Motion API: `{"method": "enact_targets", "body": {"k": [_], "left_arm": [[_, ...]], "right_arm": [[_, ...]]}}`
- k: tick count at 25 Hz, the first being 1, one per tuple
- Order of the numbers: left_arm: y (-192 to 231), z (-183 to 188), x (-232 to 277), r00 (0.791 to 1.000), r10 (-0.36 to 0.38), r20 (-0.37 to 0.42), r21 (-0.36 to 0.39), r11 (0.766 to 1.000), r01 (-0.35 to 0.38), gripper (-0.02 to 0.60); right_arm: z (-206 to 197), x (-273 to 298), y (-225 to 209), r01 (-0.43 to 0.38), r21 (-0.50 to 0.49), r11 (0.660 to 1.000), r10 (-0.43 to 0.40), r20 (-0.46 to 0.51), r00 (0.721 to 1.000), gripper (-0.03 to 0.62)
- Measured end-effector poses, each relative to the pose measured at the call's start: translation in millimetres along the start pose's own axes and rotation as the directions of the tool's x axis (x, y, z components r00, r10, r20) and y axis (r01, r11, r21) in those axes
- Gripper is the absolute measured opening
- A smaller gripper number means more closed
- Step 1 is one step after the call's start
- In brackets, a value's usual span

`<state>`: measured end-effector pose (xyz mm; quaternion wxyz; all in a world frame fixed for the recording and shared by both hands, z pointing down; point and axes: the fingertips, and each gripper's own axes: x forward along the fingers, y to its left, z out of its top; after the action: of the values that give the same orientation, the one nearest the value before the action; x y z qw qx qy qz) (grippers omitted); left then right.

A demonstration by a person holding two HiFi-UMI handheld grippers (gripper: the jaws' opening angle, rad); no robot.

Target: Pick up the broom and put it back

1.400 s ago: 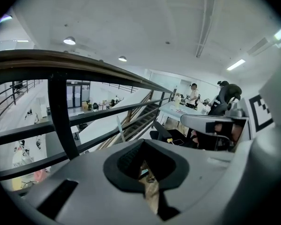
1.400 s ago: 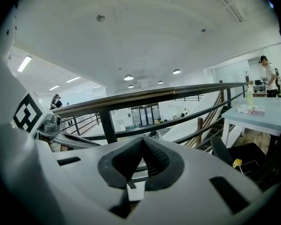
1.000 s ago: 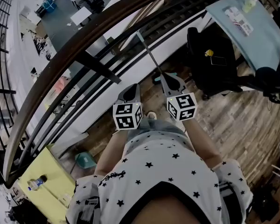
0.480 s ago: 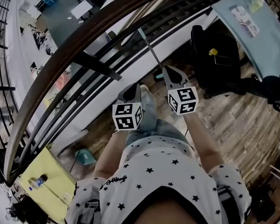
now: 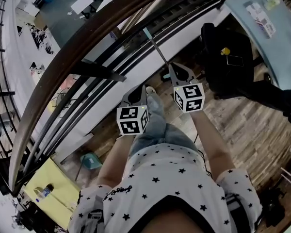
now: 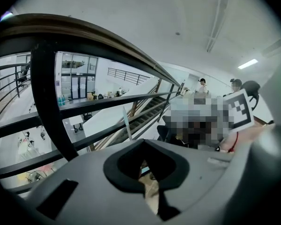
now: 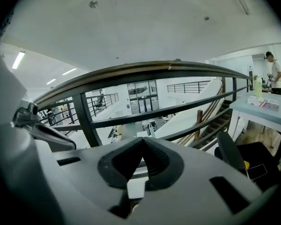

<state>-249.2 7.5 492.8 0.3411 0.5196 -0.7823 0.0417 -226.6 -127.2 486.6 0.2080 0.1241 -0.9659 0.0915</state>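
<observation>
The broom shows as a thin pale handle point(image 5: 154, 46) slanting up and left toward the railing. Its head is hidden. My right gripper point(image 5: 174, 70) is shut on the handle's lower part, and a pale piece of it sits between the closed jaws in the right gripper view point(image 7: 136, 189). My left gripper point(image 5: 138, 91) hangs a little to the left of it, jaws together and empty point(image 6: 147, 191). In the left gripper view the handle point(image 6: 126, 125) stands in front of the rail bars.
A dark metal railing with a wooden top rail point(image 5: 87, 38) curves across just ahead, with a drop to a lower floor behind it. A black office chair point(image 5: 228, 62) and a blue-grey table point(image 5: 271, 28) stand at right. A teal dustpan point(image 5: 90, 161) and yellow table point(image 5: 53, 188) are lower left.
The person has stepped closer to the railing, and a jeans leg and shoe have swung forward between the grippers. Both grippers have sunk slightly. The right one still holds the handle.
</observation>
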Motion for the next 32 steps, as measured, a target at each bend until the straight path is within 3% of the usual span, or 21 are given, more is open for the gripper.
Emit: {"method": "enact_targets", "body": {"k": [32], "left_arm": [[40.9,-6.0,80.1,0.994,0.003,-0.11,-0.009,1.0,-0.004,0.011]], "right_arm": [[-41.8,171.3,-38.4,-0.059,-0.081,0.995,0.049,-0.12,0.992,-0.005]]}}
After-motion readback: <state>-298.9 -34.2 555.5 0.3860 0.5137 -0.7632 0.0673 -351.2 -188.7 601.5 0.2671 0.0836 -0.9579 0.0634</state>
